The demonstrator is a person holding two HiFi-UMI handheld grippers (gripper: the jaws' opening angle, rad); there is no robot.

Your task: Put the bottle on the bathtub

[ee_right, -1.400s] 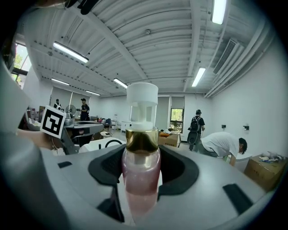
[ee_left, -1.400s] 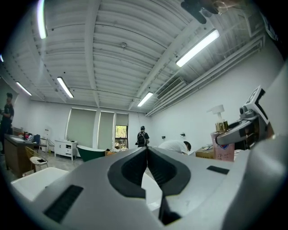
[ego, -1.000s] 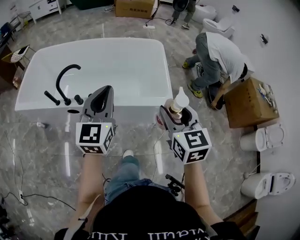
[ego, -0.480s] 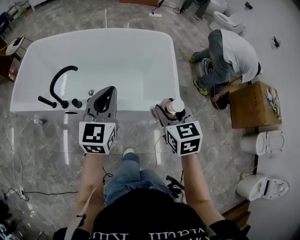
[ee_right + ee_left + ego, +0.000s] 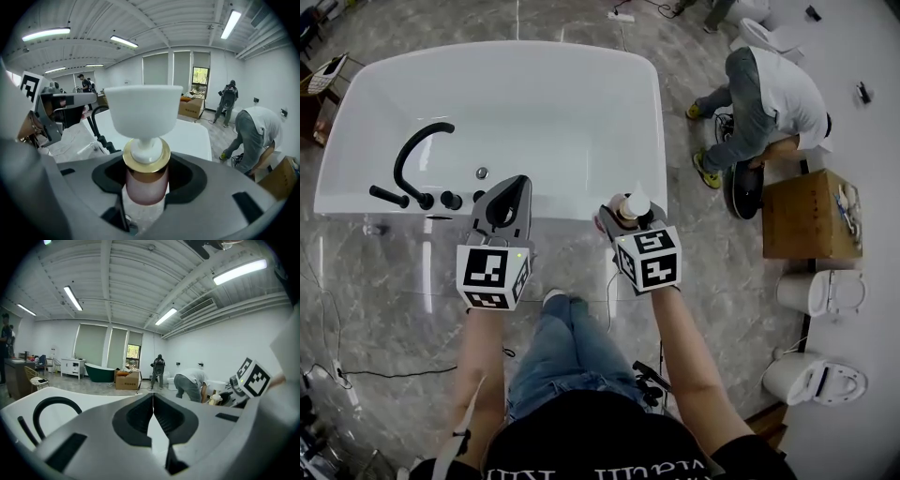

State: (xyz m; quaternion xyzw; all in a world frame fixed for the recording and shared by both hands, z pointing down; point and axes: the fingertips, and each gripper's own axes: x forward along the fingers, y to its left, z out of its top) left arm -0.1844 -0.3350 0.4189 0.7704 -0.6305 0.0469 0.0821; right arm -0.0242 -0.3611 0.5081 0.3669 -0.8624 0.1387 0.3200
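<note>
My right gripper (image 5: 625, 215) is shut on a pink bottle (image 5: 145, 183) with a gold collar and a white pump top (image 5: 638, 196). It holds the bottle upright just in front of the white bathtub's (image 5: 572, 103) near rim, right of centre. My left gripper (image 5: 506, 197) hangs shut and empty over the same near rim, beside the black tap (image 5: 412, 164). In the left gripper view the jaws meet in a thin line (image 5: 153, 401), with nothing between them.
A black curved tap with knobs (image 5: 450, 199) stands on the tub's near-left rim. A person in a white shirt (image 5: 766, 89) bends over a wooden box (image 5: 806, 211) to the right. Toilets (image 5: 820, 292) stand at the right wall. Cables (image 5: 356, 373) lie on the marble floor.
Both grippers have come closer to the bathtub. The right one moved left and forward with the bottle, now at the tub's near rim.
</note>
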